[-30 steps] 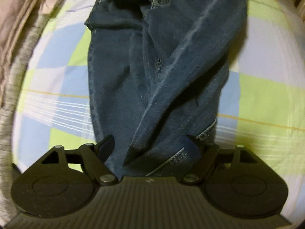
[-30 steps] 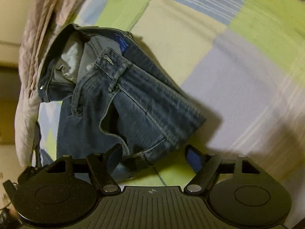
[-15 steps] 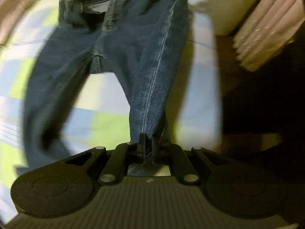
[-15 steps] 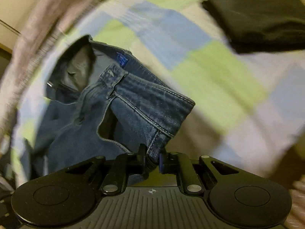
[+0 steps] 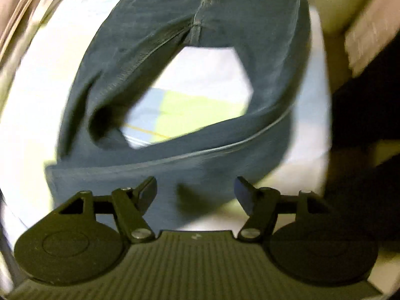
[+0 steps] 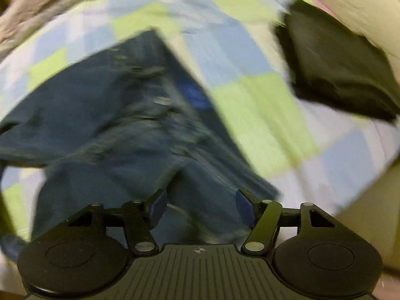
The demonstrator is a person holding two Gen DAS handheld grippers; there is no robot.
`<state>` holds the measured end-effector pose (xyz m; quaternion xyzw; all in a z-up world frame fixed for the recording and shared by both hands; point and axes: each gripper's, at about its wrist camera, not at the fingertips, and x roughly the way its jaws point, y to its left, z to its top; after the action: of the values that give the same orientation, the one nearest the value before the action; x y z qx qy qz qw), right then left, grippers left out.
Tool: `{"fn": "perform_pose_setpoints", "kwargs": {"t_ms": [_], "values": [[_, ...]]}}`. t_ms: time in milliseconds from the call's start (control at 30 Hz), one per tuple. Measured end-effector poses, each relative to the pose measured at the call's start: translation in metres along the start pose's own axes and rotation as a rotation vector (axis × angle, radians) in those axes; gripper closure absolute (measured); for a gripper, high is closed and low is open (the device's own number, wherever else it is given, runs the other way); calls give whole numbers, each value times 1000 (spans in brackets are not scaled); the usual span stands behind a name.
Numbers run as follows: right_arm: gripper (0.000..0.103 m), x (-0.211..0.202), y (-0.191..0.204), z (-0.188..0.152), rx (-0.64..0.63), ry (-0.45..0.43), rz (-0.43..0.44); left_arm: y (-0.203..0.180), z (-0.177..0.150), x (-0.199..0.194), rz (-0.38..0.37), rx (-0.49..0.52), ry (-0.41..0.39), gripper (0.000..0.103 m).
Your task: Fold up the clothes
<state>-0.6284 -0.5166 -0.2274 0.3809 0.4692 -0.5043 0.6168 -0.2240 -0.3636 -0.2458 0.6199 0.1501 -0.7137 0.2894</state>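
Both grippers, left and right: fingers opening, gripping nothing. Jeans lie spread on bed; near leg curls sideways — risk: crooked, bunched fold.

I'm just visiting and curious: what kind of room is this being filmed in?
Most likely a bedroom. The jeans lie on a checked bedsheet in blue, green and white, spread over what looks like a bed, and a folded dark garment rests further along it.
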Motion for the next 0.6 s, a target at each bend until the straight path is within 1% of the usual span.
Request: {"fn": "perform_pose_setpoints", "kwargs": {"t_ms": [33, 100, 167, 300, 333, 367, 400, 433, 467, 500, 533, 600], "values": [[39, 3, 14, 2, -38, 3, 26, 6, -1, 8, 17, 68, 1, 39], [39, 6, 39, -2, -101, 7, 76, 14, -2, 27, 7, 238, -20, 39], [39, 6, 58, -10, -144, 14, 108, 22, -2, 39, -46, 386, -60, 36], [39, 5, 78, -37, -146, 32, 119, 23, 2, 60, -188, 582, -35, 36], [39, 4, 81, -44, -130, 40, 115, 23, 2, 65, -224, 630, -28, 39], [39, 4, 84, -51, -113, 48, 112, 23, 3, 70, -260, 678, -20, 45], [39, 2, 84, -57, -93, 53, 105, 25, 3, 68, -266, 674, -10, 60], [39, 1, 85, -62, -73, 58, 99, 27, 3, 65, -270, 665, 0, 78], [39, -1, 85, -67, -54, 62, 94, 29, 2, 63, -274, 656, 10, 88], [39, -4, 85, -70, -39, 55, 93, 30, -2, 53, -244, 648, 8, 103], [39, -7, 85, -73, -27, 48, 93, 30, -8, 42, -217, 633, 9, 103], [39, -15, 90, -75, -26, 34, 100, 29, -25, 12, -115, 585, 9, 103]]}}
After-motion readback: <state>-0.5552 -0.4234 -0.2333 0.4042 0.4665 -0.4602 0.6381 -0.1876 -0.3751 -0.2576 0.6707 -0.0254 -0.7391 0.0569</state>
